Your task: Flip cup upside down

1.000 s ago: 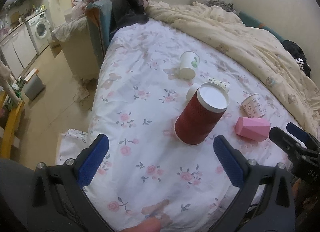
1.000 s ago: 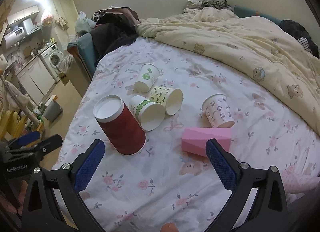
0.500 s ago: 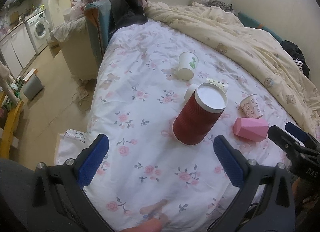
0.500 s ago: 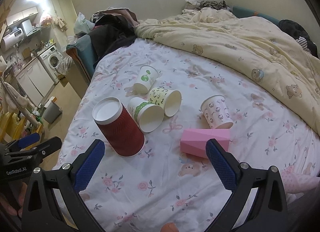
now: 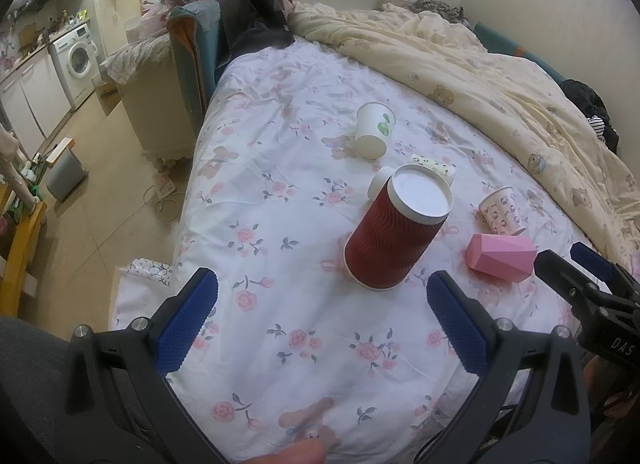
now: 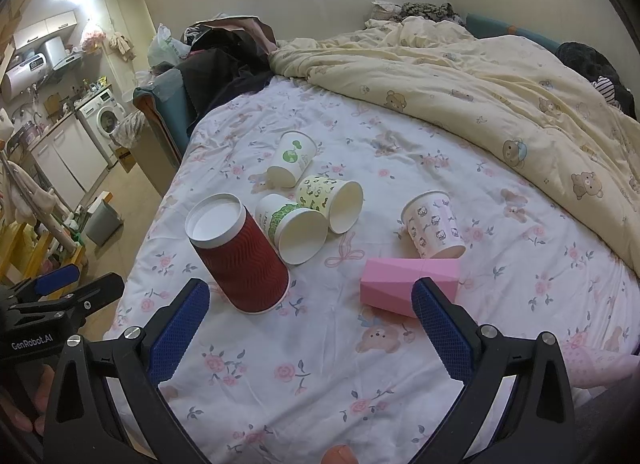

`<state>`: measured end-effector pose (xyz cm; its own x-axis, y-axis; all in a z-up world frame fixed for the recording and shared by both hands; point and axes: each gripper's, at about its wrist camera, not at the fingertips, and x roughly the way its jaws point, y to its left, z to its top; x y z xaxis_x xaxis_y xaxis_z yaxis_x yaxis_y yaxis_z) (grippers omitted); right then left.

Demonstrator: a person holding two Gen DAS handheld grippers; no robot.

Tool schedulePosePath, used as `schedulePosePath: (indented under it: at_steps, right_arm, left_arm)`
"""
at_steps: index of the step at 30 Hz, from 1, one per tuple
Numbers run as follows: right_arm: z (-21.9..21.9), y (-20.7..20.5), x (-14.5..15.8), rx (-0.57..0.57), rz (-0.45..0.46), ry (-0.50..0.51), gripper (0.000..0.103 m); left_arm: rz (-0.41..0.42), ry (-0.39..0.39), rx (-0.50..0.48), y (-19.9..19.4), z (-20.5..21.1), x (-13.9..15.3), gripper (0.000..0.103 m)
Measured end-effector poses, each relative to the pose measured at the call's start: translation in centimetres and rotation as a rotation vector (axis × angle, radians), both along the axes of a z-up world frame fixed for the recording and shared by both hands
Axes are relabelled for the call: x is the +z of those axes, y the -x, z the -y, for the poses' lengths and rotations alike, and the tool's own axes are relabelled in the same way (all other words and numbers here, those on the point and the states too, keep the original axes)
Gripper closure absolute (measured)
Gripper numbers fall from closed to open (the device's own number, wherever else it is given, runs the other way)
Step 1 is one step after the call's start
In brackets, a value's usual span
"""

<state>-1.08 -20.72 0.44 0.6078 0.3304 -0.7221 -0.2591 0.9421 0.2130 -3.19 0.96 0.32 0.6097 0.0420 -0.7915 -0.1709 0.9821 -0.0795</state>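
A red ribbed cup [image 5: 394, 242] [image 6: 240, 260] stands upside down on the flowered bed sheet [image 5: 280, 192], white base up. Behind it lie several paper cups on their sides: a green-leaf cup [image 5: 374, 130] [image 6: 292, 158], a green-patterned cup [image 6: 294, 228], a yellow cup [image 6: 334, 198] and a cartoon-print cup [image 5: 502, 212] [image 6: 434, 224]. A pink faceted cup [image 5: 502, 258] [image 6: 404, 284] lies on its side. My left gripper [image 5: 320, 304] is open and empty, in front of the red cup. My right gripper [image 6: 310, 314] is open and empty, above the sheet between the red and pink cups.
A cream quilt [image 6: 480, 80] is bunched over the bed's right and far side. The bed's left edge drops to the floor, with a grey bin [image 5: 64, 174] and a washing machine [image 5: 78, 58] beyond. Dark clothes [image 5: 248, 20] are piled at the bed's far left.
Both grippers have drawn back slightly from the cups. Both stay open. The cups have not moved.
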Motion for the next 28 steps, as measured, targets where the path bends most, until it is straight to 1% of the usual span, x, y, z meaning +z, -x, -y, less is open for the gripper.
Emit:
schedulePosePath:
  at_steps: [22,28]
  right_arm:
    - [0.00,0.01,-0.01,0.002,0.000,0.003,0.000]
    - [0.09,-0.03,0.02,0.002,0.005,-0.003,0.000]
  left_arm:
    - [-0.003,0.001,0.000,-0.01,0.06,0.01,0.000]
    - [-0.011,0.017,-0.009,0.07,0.73,-0.31,0.000]
